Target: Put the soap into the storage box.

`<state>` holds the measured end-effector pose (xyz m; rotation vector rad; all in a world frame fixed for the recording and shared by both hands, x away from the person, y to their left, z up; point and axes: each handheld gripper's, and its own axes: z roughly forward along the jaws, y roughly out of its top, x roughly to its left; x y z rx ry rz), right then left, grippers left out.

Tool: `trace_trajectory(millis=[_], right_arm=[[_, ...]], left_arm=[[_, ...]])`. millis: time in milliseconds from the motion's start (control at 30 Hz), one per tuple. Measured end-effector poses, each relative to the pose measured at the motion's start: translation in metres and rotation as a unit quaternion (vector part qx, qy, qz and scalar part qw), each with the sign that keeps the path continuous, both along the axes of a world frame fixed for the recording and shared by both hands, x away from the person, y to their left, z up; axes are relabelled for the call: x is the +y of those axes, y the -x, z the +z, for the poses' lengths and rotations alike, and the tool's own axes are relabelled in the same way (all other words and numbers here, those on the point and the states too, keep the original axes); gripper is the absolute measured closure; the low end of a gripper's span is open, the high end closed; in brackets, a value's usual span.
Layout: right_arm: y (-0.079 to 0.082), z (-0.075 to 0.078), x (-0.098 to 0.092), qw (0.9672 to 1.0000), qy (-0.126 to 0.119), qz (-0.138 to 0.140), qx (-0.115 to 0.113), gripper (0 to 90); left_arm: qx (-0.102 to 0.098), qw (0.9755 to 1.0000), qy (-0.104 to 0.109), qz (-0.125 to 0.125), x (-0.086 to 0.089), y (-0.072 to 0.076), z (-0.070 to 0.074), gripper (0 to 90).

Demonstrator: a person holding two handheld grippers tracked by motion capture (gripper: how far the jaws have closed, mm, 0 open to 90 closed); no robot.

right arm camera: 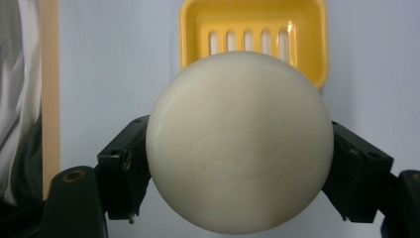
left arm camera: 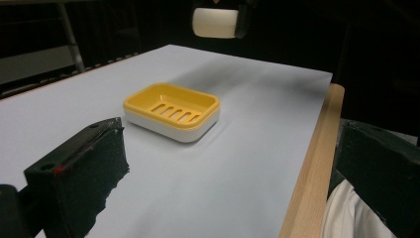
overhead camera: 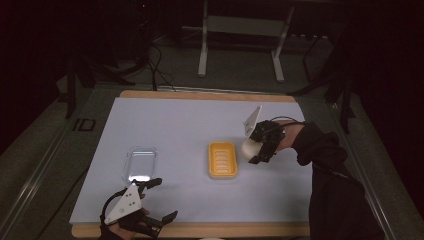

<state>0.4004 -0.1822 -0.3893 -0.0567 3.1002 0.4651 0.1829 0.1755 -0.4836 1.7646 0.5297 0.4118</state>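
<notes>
A yellow soap dish with a slotted tray sits mid-table on the pale sheet; it also appears as the dish and the dish. My right gripper hovers just right of the dish, shut on a cream oval soap bar. That soap bar sits between the black jaws in the right gripper view, and the soap hangs above the table in the left gripper view. My left gripper rests near the front left edge, open, with nothing between its jaws.
A clear plastic lid lies left of the dish, just beyond the left gripper. The wooden table edge runs along the front. A metal stand is on the dark floor behind the table.
</notes>
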Motion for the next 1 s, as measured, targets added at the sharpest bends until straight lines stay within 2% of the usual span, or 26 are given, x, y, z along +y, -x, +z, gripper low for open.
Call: trace_trajectory(millis=[233,467,700,733,833,1000], right_arm=[[0.003,-0.002,0.020,0.9995,-0.019,0.023,-0.008,23.0],[0.004,-0.003,0.031,0.9987,-0.036,0.034,-0.010,23.0],[0.005,-0.010,0.039,0.9975,-0.052,0.045,-0.016,23.0],[0.005,-0.011,0.041,0.9970,-0.055,0.049,-0.022,23.0],[0.003,-0.015,0.042,0.9964,-0.068,0.047,-0.019,23.0],[-0.002,-0.024,0.045,0.9966,-0.074,0.032,-0.013,23.0]], left_arm=[[0.000,1.0000,-0.002,-0.001,0.000,0.000,0.000,0.1],[0.000,1.0000,-0.002,-0.003,0.000,0.001,0.000,0.1],[-0.001,1.0000,-0.001,-0.004,0.000,0.001,0.000,0.1],[-0.001,1.0000,-0.001,-0.004,0.000,0.001,0.000,0.1],[-0.001,1.0000,-0.001,-0.005,0.000,0.001,0.000,0.1],[-0.001,1.0000,-0.001,-0.005,0.000,0.001,0.000,0.1]])
